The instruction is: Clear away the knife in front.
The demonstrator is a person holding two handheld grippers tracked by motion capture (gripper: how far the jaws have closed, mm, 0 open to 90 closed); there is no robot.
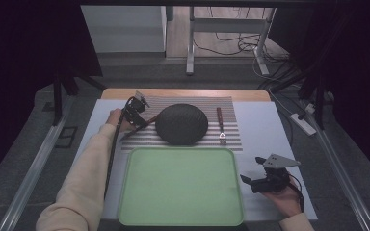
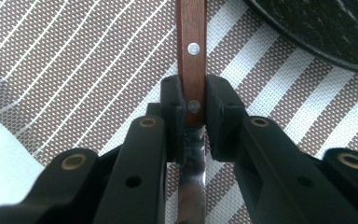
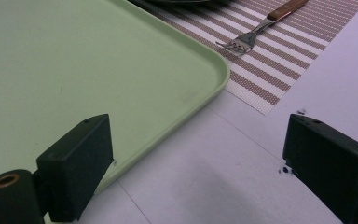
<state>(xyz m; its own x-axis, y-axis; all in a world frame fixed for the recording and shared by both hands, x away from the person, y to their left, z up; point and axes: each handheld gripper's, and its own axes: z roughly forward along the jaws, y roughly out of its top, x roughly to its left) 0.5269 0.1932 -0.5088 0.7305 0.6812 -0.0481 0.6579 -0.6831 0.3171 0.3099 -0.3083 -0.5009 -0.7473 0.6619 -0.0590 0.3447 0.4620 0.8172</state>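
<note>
Step in hand, as I read it: clearing the place setting onto the tray (image 1: 139, 202). The left gripper (image 1: 134, 114) is clamped on a knife (image 2: 192, 60). In the left gripper view both pads pinch the wooden handle right where it meets the blade, one rivet sitting betw. the pads and the blade running back under the jaws. The knife lies on the striped mat (image 2: 65, 70), just left of the plate (image 1: 181, 123) and at an angle to it; it looks not yet lifted, though I can't be sure from these views.

The right gripper (image 1: 260, 179) sits right of the tray, well apart from the plate, on the white cover. Its jaws stand wide w/ nothing betw. them, per the right gripper view. The fork (image 3: 261, 28) lies on the mat right of the plate, tines toward the tray, untouched.

Next move calls for: a straight lift so the blade clears the mat w/o dragging it or nudging the plate rim, then a carry toward the person from the plate and a low set-down on the tray. The grip is narrow and near the balance pt, so the knife could pivot; keep it level.

Writing/brands: none readable on knife, fork, plate, tray or grippers.
</note>
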